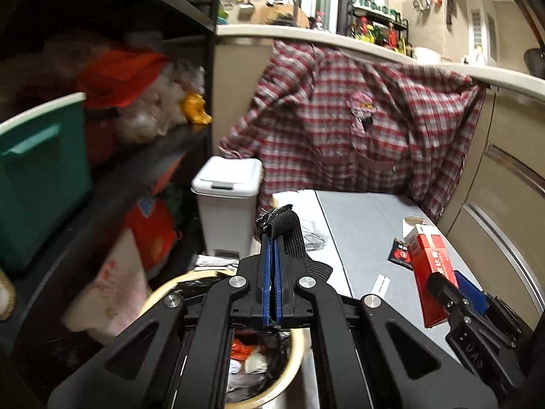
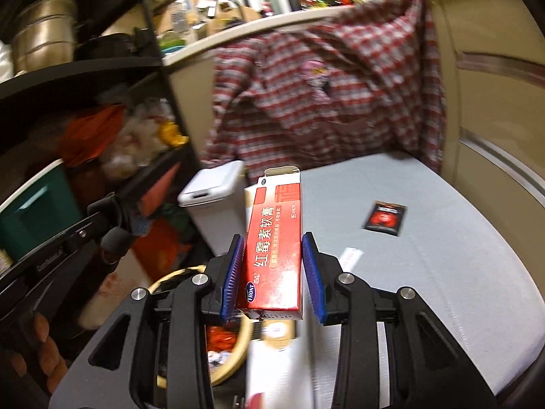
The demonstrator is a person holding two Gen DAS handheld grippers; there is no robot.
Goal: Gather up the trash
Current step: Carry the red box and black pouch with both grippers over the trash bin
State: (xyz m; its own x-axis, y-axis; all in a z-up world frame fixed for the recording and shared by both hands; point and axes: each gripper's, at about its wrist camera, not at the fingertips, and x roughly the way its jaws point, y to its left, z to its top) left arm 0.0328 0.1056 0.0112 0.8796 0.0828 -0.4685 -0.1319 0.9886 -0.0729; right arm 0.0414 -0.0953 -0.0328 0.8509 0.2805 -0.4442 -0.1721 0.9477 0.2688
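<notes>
My left gripper [image 1: 272,238] is shut on a black webbing strap [image 1: 289,235], whose frayed end sticks up past the blue pads. Under it stands a cream-rimmed trash bin [image 1: 160,293] lined with a black bag and holding wrappers. My right gripper [image 2: 273,237] is shut on a red and white ointment box [image 2: 276,248], held upright in the air with its top flap open. The left wrist view shows that box [image 1: 425,266] at the right, above the grey table [image 1: 368,218]. A black and red sachet [image 2: 385,218] and a white paper strip [image 2: 351,259] lie on the table.
A white pedal bin [image 1: 226,187] stands on the floor between the table and a black shelf unit [image 1: 143,156] full of bags and a green crate. A red checked shirt [image 1: 357,119] hangs from the counter edge behind the table. Cabinet fronts [image 1: 504,197] close off the right.
</notes>
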